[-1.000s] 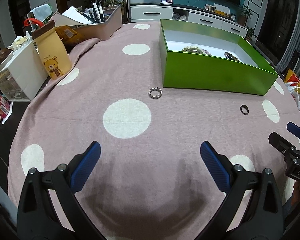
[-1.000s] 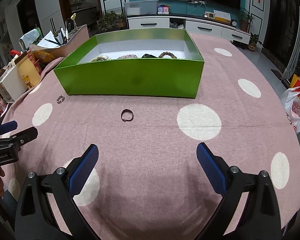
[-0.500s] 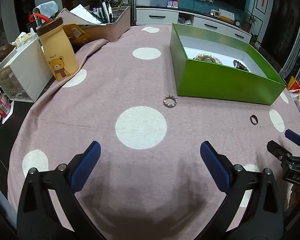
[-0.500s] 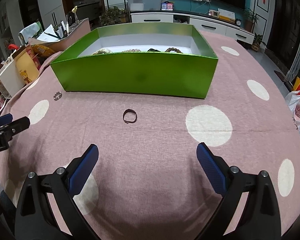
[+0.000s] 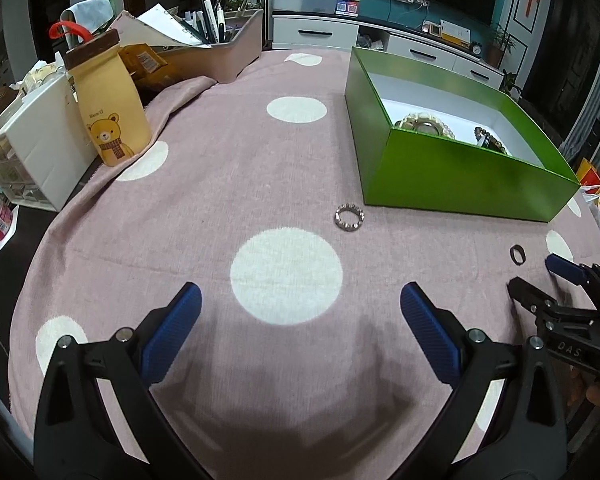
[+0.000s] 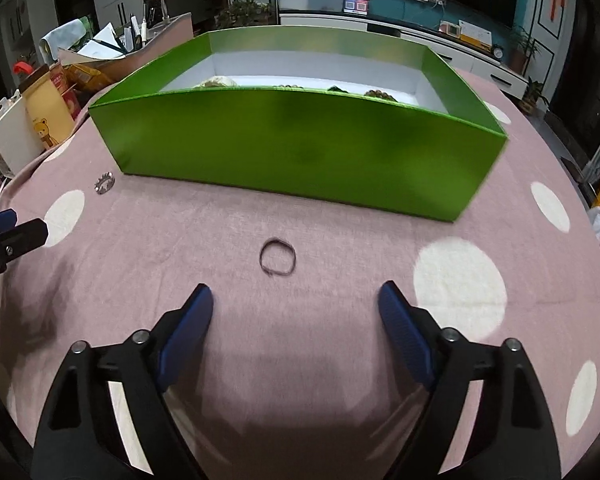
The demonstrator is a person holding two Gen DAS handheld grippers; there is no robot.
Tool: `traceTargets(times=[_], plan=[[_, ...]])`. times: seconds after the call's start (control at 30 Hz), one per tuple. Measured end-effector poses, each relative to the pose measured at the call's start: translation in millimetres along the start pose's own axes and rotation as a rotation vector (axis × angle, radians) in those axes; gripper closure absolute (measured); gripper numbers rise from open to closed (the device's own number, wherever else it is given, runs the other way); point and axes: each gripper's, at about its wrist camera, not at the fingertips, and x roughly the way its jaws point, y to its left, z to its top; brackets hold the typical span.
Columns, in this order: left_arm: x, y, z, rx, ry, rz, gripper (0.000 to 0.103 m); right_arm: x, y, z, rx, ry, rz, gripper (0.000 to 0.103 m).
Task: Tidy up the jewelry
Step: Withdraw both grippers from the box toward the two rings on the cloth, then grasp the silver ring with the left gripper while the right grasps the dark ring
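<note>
Right wrist view: the right gripper (image 6: 296, 312) hangs over the pink dotted cloth (image 6: 340, 360), jaws apart but closing in, nothing between them.
Thin ring: the dark band (image 6: 278, 256) lies flat on the cloth just ahead of those jaws, a bit left of their middle, touching neither pad.
Green box: the box (image 6: 300, 152) sits beyond the ring, its near wall running across most of the view, with a strip of bare cloth between wall and ring. A few beaded pieces peek over the rim, too hidden to tell apart.
Left wrist view: the left gripper (image 5: 300, 316) has its jaws wide apart and empty, over a big white dot.
Beaded ring: the silver ring (image 5: 349, 218) lies near the box's front left corner, close to it but not touching, well ahead of the left jaws.
Open room: plenty of bare cloth around both rings, so it's pretty roomy.
Left edge: the surface drops off past a bear carton (image 5: 108, 108) and a white drawer unit (image 5: 36, 152).
Far edge: a pen tray (image 5: 224, 54) sits at the back.
</note>
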Motion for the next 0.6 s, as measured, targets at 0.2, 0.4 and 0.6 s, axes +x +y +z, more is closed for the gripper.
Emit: traceTargets(times=[0.2,0.4,0.6], plan=[[6.8,-4.4,8.0,0.009,0.001,-0.008,0.002,5.6,-1.8,12.9,-0.014,-0.017,0.008,0.055],[15.4,-10.4,15.3,0.019,0.010,-0.017,0.002,5.4,5.9,16.7,-0.066,-0.031,0.004,0.084],[27.9,-18.5,25.1,0.043,0.014,-0.025,0.002,1.4,-3.6,12.0,-0.017,-0.033,0.056,0.084]])
